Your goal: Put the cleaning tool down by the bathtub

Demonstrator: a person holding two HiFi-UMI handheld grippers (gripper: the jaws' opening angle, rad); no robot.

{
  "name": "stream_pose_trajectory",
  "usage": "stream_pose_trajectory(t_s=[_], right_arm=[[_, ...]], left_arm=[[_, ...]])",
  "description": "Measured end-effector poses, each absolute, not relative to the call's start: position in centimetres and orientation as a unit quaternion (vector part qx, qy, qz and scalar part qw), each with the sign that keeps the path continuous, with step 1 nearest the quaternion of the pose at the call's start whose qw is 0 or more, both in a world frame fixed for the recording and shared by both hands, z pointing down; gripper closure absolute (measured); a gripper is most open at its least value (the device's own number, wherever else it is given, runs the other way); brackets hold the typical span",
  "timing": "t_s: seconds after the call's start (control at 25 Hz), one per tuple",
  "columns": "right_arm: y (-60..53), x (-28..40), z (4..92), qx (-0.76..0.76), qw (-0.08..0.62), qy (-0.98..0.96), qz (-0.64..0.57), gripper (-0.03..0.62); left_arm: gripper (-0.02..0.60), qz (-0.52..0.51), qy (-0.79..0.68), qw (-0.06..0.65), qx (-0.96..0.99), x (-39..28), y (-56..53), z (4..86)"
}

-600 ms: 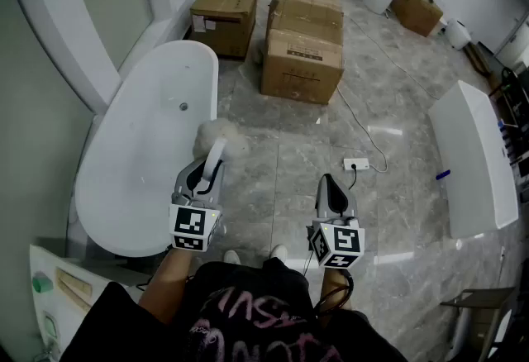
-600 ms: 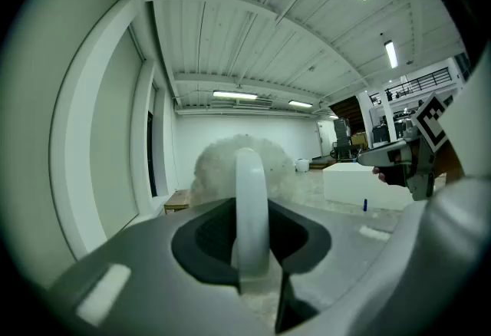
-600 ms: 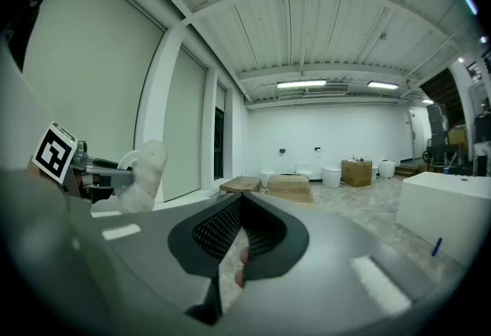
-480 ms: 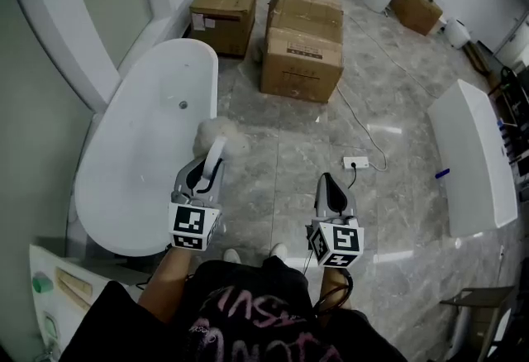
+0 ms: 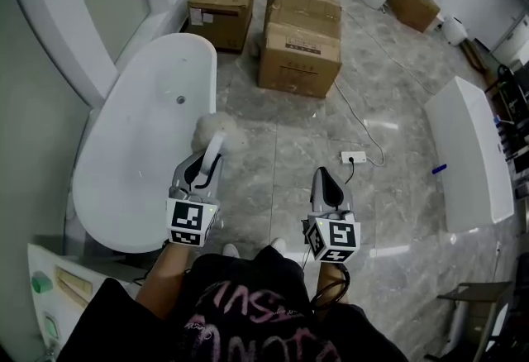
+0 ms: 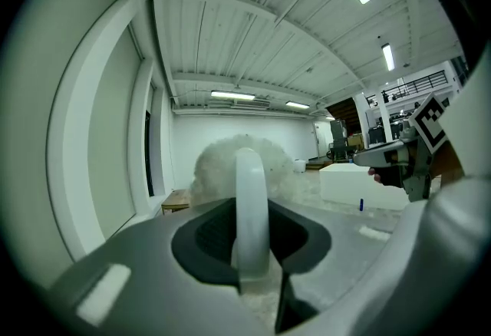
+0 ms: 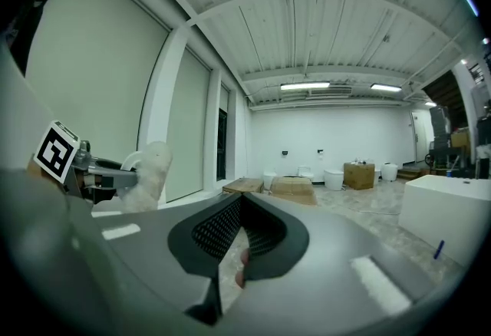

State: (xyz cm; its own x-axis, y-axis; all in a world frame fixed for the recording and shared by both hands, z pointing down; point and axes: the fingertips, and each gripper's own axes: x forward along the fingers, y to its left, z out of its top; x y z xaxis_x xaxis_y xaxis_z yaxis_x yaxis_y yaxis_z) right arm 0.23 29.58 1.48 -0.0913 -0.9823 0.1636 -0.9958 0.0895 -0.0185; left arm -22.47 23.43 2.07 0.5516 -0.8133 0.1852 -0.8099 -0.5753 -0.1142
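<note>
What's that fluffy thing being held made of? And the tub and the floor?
Cleaning tool: a fluffy off-white head, likely wool or microfibre judging by its fuzzy outline, on a smooth white handle, probably plastic.
Bathtub: glossy white and seamless; acrylic or enamel, I cannot tell which.
Floor: polished grey stone-look tiles, going by the veining, joint lines and light reflections.

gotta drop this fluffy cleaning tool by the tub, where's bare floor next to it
Bare grey floor runs along the bathtub's right side, from the person's shoes up to the cardboard boxes, close to the cleaning tool in the left hand-held gripper. Crowded: the boxes beyond the tub's far end, and the power strip with its cable further right.
</note>
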Motion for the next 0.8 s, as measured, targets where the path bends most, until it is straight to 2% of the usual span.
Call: stream_pose_trajectory(t_s=[0.28, 0.8], right_arm=[[30.0, -1.0, 3.1, 0.673, 0.084, -0.733, 0.059, 0.577], [24.3, 2.8, 6.7, 0.677, 0.087, -0.726, 0.086, 0.577]], left_arm=[[0.499, -0.109, 0.453, -0.010, -0.885, -23.4, 23.4, 3.3], [0.499, -0.137, 0.450, -0.020, -0.882, -20.4, 18.2, 6.4]])
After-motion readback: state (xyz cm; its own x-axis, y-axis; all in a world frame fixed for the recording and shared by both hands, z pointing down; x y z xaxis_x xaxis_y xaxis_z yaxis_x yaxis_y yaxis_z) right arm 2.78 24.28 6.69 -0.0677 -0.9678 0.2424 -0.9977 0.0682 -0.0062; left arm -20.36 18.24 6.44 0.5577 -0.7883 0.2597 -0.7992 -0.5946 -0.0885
